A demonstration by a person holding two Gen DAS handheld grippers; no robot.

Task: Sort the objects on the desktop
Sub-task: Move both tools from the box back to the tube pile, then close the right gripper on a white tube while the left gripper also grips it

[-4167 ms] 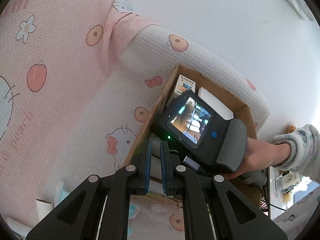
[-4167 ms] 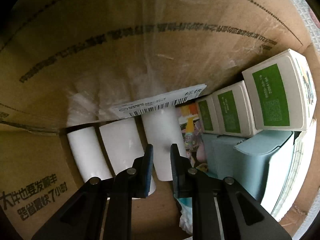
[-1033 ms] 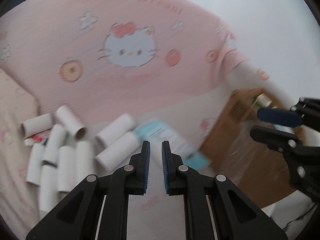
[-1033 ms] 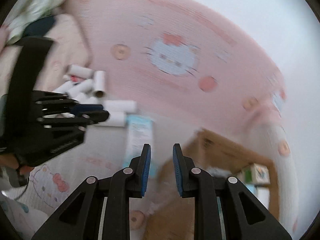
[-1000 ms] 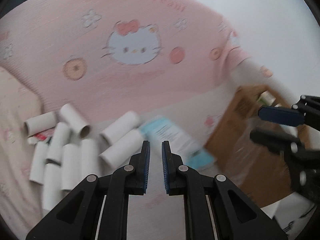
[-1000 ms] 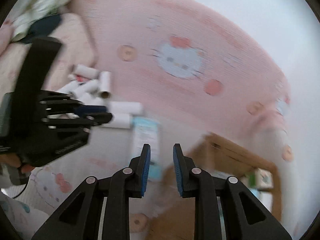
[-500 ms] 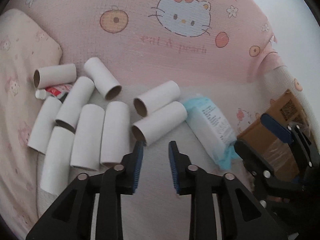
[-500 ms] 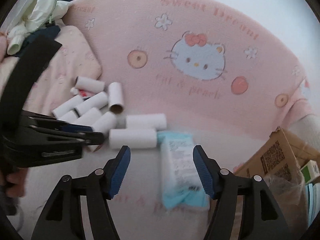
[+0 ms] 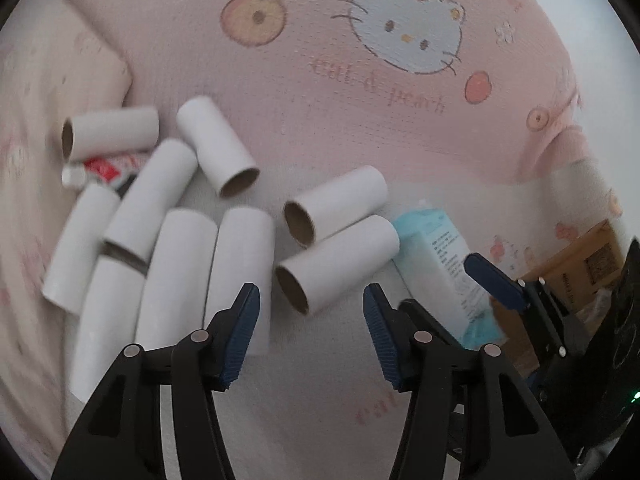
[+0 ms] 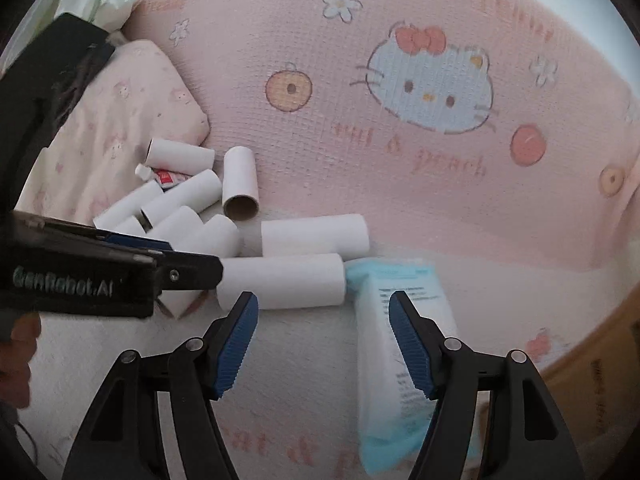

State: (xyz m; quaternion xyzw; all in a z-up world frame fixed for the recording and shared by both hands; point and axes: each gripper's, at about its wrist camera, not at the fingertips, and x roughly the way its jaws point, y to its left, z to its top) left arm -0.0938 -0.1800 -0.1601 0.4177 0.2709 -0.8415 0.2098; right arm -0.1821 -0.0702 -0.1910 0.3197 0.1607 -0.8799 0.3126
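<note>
Several white cardboard tubes lie in a heap on the pink bedding. The nearest tube (image 9: 336,264) lies just beyond my left gripper (image 9: 311,300), whose jaws are opening with nothing between them. A light blue tissue pack (image 9: 440,256) lies to the right of the tubes. In the right wrist view my right gripper (image 10: 323,304) stands open just above the bedding. The same tube (image 10: 280,280) lies just ahead of its left finger, and the tissue pack (image 10: 400,320) runs under its right finger. Neither gripper holds anything.
A red and white toothpaste tube (image 9: 104,168) lies among the far tubes. A brown cardboard box (image 9: 580,260) stands at the right. A pale pillow (image 10: 120,120) lies at the left. The left gripper's body (image 10: 80,280) crosses the right wrist view at the left.
Both grippers have gone from shut to open. Both have come down closer to the tubes and the tissue pack, which now look larger. The right gripper is out of the box.
</note>
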